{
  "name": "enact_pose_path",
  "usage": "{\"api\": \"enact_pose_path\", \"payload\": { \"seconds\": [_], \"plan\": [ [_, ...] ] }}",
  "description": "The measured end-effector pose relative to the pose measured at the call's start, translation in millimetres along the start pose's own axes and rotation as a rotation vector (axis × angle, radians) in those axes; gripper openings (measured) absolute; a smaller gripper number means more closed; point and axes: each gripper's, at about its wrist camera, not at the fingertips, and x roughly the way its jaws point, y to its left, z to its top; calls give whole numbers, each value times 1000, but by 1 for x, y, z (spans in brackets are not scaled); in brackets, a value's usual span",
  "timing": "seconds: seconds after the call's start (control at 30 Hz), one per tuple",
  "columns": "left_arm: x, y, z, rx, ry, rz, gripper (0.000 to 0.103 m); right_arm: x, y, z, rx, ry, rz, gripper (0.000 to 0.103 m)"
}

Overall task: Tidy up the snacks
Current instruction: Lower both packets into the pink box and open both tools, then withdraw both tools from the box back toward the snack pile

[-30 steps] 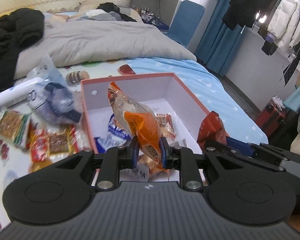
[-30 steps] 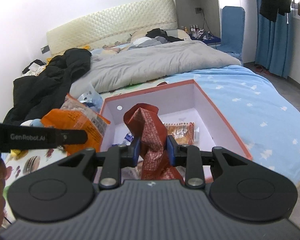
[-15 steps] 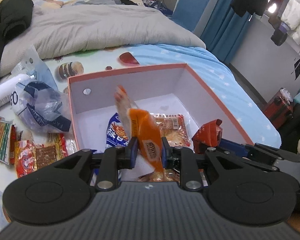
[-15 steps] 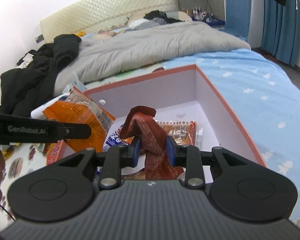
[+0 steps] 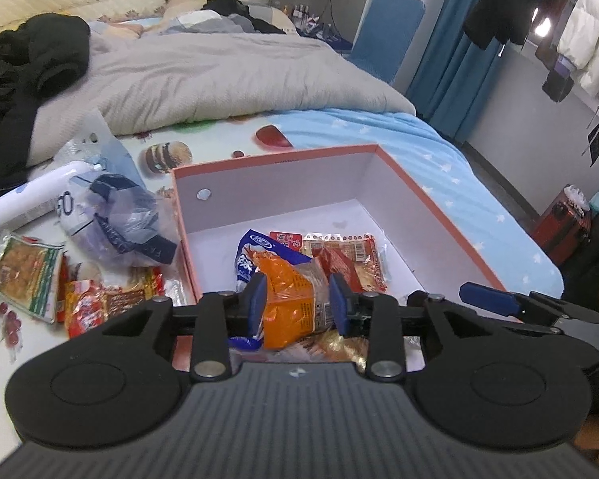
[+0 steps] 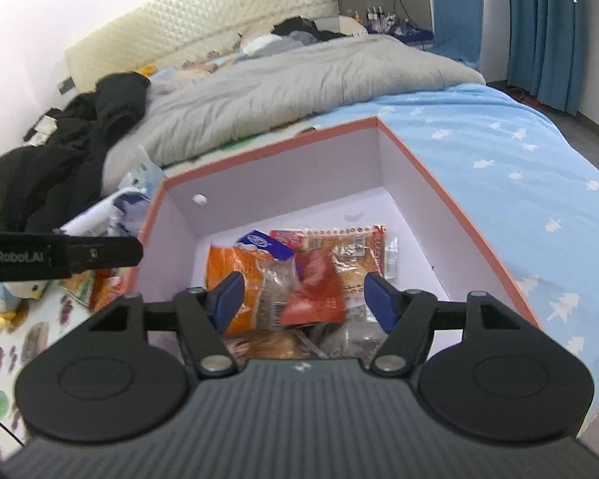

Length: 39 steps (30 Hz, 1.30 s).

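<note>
A white box with a salmon rim [image 5: 283, 163] [image 6: 271, 147] lies on the bed. My left gripper [image 5: 299, 304] hangs over its near end with its jaws opening. The orange snack packet [image 5: 291, 299] [image 6: 235, 275] lies flat in the box between the pads, no longer pinched. My right gripper [image 6: 304, 297] stands wide, its jaws still opening. The red packet [image 6: 315, 291] has dropped between them onto the pile. A blue-and-white packet [image 5: 255, 251] and a clear biscuit packet [image 5: 347, 247] also lie in the box.
Left of the box, loose snack packets [image 5: 28, 275] [image 5: 96, 303], a crumpled plastic bag [image 5: 112, 215] and a white bottle [image 5: 28, 199] lie on the printed sheet. A grey duvet [image 5: 219, 72] and black clothes [image 5: 24, 60] lie behind. The bed's edge [image 6: 579, 319] runs along the right.
Both grippers sank toward the box and their jaws spread. The orange packet left my left gripper and the red packet left my right one; both now lie in the box.
</note>
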Motion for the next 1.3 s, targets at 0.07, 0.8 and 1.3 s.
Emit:
{"api": "enact_pose_path", "payload": {
  "seconds": [0.07, 0.8, 1.3],
  "plan": [
    [-16, -1, -5, -3, -14, 5, 39, -13, 4, -2, 1, -18, 8, 68],
    [-190, 3, -100, -30, -161, 33, 39, -143, 68, -55, -47, -162, 81, 68],
    [-250, 29, -181, -107, -193, 118, 40, -181, 118, -110, -148, -188, 201, 68]
  ]
}}
